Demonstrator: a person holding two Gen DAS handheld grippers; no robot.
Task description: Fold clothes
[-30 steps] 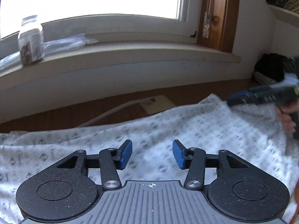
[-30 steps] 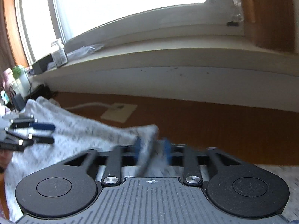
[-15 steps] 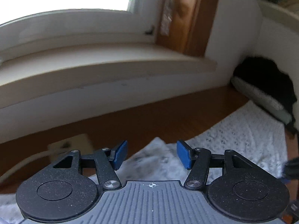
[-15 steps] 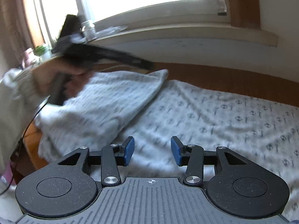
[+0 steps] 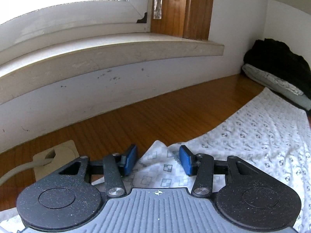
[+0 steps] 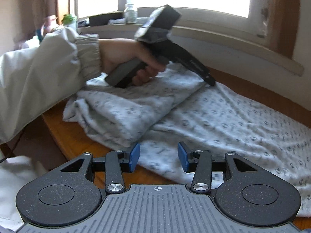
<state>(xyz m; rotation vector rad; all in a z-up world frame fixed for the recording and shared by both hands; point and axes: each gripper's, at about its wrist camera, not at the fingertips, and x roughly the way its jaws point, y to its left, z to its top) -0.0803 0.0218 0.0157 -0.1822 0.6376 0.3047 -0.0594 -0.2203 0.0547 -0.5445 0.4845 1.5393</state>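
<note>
A: Left tongs [image 5: 157,160] closing, blue pads not yet pressing the patterned garment's [image 5: 258,136] corner between them

B: Right tongs [image 6: 158,159] apart over that garment, spread on the wooden surface [image 5: 155,120]

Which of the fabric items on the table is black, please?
The bundle in the corner by the wall; the spread garment is white with a grey print.

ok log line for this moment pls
task: fold clothes | garment: on table, one side folded over | left gripper: jaws closing over corner | right gripper: open at edge
</note>
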